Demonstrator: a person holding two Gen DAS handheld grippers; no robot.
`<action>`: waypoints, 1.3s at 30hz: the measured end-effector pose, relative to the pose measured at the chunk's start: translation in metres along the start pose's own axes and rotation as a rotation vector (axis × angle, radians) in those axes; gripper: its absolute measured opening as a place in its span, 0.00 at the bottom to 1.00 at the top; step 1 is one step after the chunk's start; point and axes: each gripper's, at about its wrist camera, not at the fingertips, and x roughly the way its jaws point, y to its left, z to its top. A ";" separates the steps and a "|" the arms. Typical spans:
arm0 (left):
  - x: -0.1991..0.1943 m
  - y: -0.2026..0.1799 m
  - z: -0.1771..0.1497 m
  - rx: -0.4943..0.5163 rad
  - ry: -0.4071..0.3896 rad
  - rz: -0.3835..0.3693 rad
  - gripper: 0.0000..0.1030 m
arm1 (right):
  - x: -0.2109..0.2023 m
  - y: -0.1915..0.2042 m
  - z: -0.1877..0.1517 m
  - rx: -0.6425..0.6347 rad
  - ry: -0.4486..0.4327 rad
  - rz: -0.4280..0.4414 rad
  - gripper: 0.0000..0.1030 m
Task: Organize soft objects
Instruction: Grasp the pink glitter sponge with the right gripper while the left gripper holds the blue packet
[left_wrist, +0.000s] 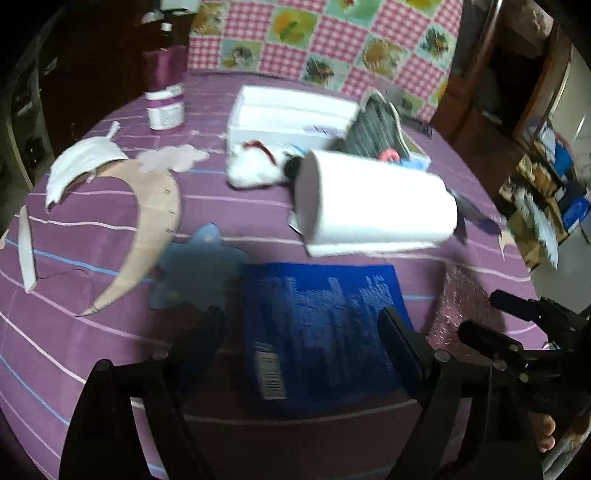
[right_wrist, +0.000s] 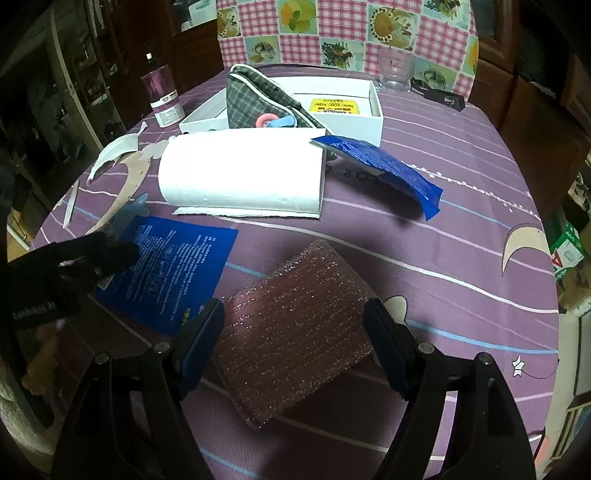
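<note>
White box (right_wrist: 373, 110): far on counter (right_wrist: 461, 192); yellow label inside, plaid pouch (right_wrist: 258, 99) leaning over its near wall.
Pink sponge (right_wrist: 295, 336): flat on counter, between released right tongs (right_wrist: 293, 332).
Left tongs (left_wrist: 301, 332): released, over blue packet (left_wrist: 325, 325).
Blur: fluffy white item (left_wrist: 251, 166) unclear.

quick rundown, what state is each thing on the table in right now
left gripper: open, over flat blue packet
right gripper: open, astride pink sponge, not squeezing
paper towel roll: on its side, sheet trailing
white box: open, plaid pouch leaning in
second blue packet: curled, propped up
bottle: upright
</note>
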 end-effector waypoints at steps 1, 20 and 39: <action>0.005 -0.006 0.000 0.016 0.032 0.013 0.83 | -0.001 0.000 0.000 0.001 0.000 0.002 0.76; 0.052 -0.051 0.026 0.030 0.355 0.178 1.00 | -0.004 -0.040 -0.004 0.186 0.036 0.106 0.76; 0.039 -0.052 0.011 0.081 0.211 0.159 0.90 | 0.004 -0.029 -0.008 0.114 0.073 0.082 0.76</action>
